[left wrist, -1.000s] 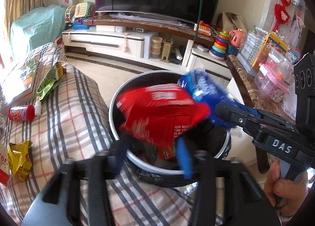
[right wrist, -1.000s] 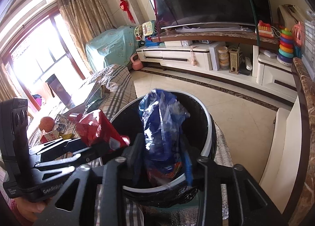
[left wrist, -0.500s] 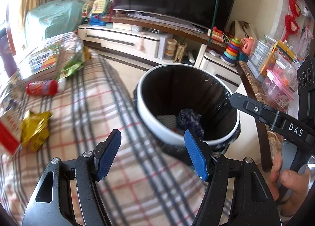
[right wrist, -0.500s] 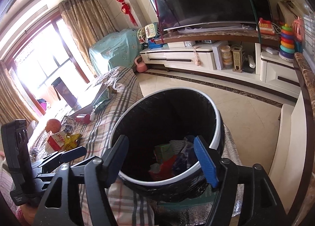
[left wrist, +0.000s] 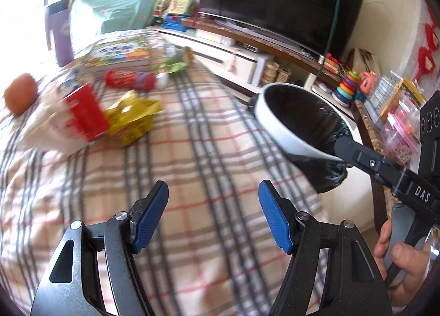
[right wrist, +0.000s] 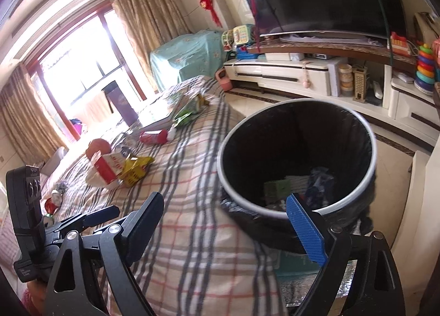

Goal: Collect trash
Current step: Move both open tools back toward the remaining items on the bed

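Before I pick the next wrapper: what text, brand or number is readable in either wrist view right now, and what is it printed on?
"DAS": white letters on the black body of the right gripper, seen from the left wrist.
Red carton: print blurred, unreadable.
Yellow wrapper: print blurred, unreadable.
Red tube: lettering too blurred.
Picture book: cover title too small.
Left gripper body: small white label, unreadable.
Nothing else legible.

Each black claw [left wrist: 213,217] has ribbed blue pads [left wrist: 272,217], silver screws and white "DAS" lettering.
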{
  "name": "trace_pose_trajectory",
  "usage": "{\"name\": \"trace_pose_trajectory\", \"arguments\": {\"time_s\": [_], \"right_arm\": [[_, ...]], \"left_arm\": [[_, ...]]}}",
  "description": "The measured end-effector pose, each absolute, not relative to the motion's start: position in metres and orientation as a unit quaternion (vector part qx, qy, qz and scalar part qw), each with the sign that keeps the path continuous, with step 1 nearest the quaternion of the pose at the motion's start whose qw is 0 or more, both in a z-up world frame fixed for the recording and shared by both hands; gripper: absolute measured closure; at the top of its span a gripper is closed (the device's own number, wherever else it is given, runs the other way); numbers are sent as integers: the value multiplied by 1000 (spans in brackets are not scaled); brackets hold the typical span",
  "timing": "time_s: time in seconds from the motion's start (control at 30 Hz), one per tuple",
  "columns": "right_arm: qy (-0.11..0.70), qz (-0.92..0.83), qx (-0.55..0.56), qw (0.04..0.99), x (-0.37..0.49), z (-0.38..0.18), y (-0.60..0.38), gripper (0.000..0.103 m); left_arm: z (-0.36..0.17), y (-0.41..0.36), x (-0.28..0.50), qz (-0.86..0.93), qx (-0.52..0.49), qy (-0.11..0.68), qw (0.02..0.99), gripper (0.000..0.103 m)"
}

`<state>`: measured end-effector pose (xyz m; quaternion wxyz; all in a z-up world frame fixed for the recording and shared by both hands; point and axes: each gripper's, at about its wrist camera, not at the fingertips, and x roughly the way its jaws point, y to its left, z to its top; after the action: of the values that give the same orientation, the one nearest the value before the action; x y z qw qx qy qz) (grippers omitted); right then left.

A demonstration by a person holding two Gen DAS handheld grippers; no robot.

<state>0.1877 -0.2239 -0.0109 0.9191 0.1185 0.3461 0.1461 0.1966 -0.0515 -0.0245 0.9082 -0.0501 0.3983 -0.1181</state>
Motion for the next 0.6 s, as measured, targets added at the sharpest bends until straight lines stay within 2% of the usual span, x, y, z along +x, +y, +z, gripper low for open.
{"name": "trace_pose_trajectory", "arguments": {"time_s": [0.6], "right_arm": [[375,195,76,903,197,-26,-142,11]], "left_arm": [[-45,38,174,-49,-98,408,906,34]]}}
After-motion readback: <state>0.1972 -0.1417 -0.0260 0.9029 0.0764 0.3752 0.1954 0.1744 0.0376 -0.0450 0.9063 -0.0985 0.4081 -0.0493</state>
